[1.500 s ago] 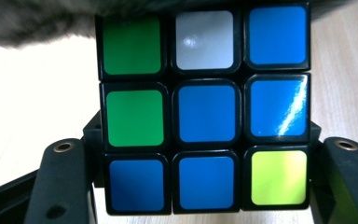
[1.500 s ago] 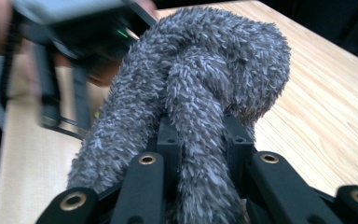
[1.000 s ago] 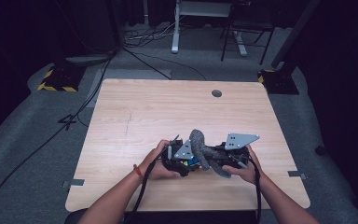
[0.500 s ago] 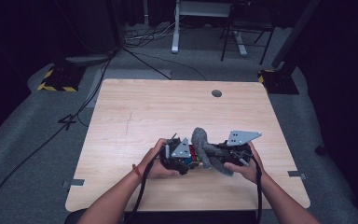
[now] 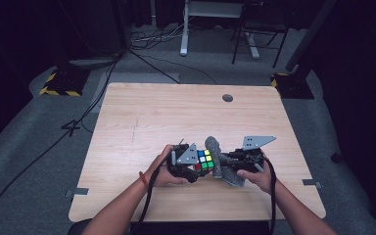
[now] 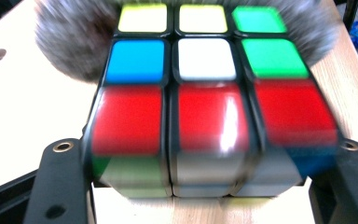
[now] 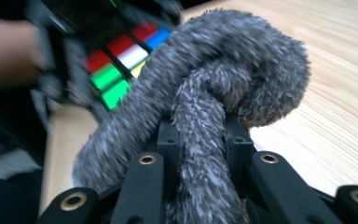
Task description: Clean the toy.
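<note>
on the left, our left claw (image 5: 196,166) is clamped on the puzzle cube (image 5: 204,159), held just above the near middle of the wooden surface (image 5: 152,117). we should keep that grip square and steady (the cube's glossy plastic stickers look slippery) while the fuzzy side rubs across its faces. the cube is hard, flat-sided and sharp-edged. to its right, the grey furry cloth (image 5: 220,161) touches the cube; it is soft, shaggy and looped like a knot, pinched tight in our right claw (image 5: 231,164).
</note>
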Action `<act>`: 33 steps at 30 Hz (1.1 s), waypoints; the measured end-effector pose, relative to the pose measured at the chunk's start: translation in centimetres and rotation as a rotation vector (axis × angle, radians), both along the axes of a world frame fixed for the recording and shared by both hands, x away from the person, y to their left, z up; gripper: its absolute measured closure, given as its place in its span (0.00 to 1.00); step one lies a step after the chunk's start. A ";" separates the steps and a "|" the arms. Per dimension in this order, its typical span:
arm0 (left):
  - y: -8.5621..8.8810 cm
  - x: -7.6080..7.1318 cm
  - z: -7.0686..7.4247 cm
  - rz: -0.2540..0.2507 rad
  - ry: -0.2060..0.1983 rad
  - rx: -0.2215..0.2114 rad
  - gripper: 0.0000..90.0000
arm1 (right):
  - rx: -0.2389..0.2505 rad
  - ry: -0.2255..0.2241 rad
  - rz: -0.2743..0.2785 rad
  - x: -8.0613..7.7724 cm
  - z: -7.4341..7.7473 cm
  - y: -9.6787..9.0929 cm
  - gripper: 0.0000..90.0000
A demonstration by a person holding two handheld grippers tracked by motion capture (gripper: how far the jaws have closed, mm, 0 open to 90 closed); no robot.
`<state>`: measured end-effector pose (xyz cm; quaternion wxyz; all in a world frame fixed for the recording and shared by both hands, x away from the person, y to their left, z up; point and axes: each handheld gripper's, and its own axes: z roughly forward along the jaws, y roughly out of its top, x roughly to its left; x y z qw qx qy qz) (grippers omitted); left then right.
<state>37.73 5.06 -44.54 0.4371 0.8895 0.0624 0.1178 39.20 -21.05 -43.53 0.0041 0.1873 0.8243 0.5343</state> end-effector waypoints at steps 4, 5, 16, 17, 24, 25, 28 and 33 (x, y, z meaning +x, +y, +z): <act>-0.2 0.0 0.0 0.000 -0.007 0.004 0.36 | -0.016 -0.030 -0.001 -0.2 0.4 0.1 0.83; -0.2 0.0 0.0 0.001 -0.011 0.007 0.36 | -0.008 -0.029 0.001 -0.3 0.4 0.0 0.83; -0.1 0.1 -0.2 0.006 -0.004 0.006 0.37 | 0.016 -0.070 0.011 -1.0 1.3 0.1 0.83; 0.0 0.0 -0.1 0.008 -0.002 -0.005 0.37 | 0.007 -0.071 -0.001 -0.9 1.3 0.1 0.83; 0.2 -0.1 0.4 -0.010 -0.007 -0.056 0.37 | -0.083 -0.040 -0.030 -0.1 0.5 0.2 0.83; 0.2 -0.1 0.4 -0.007 -0.008 -0.059 0.37 | -0.103 -0.042 -0.034 0.0 0.3 0.2 0.83; 0.3 -0.1 0.5 -0.004 -0.004 -0.071 0.37 | -0.141 -0.030 -0.038 0.0 0.0 0.4 0.83; 0.4 0.1 0.3 -0.007 0.002 -0.061 0.37 | -0.101 -0.037 -0.005 -0.3 0.2 0.3 0.83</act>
